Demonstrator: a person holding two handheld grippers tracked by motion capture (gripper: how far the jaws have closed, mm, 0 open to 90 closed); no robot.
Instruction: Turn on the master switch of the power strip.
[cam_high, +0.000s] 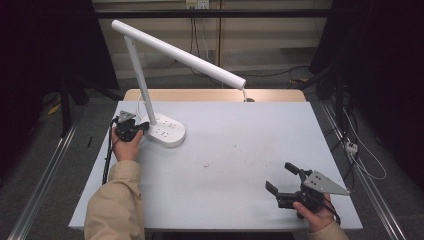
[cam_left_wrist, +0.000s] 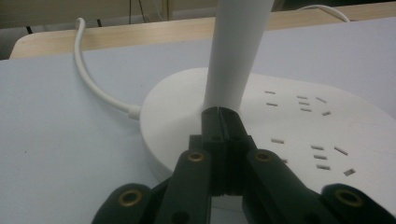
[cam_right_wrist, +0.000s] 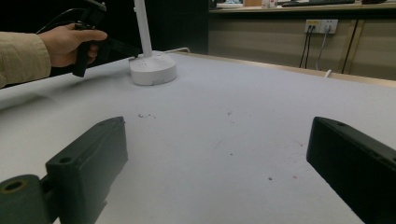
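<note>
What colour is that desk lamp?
White all over; the desk lamp shows best in the high view.

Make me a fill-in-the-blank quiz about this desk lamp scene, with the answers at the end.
1. The left gripper, jaws closed together, has its tips at the foot of the desk lamp's ____.
2. The right gripper's jaws are ____.
3. The lamp's round base rests on the ____.

Answers: stem; open; table

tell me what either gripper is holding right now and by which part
Nothing is held. The left gripper has its jaws shut together, tips at the foot of the lamp stem, gripping nothing. The right gripper is open over bare table.
</note>
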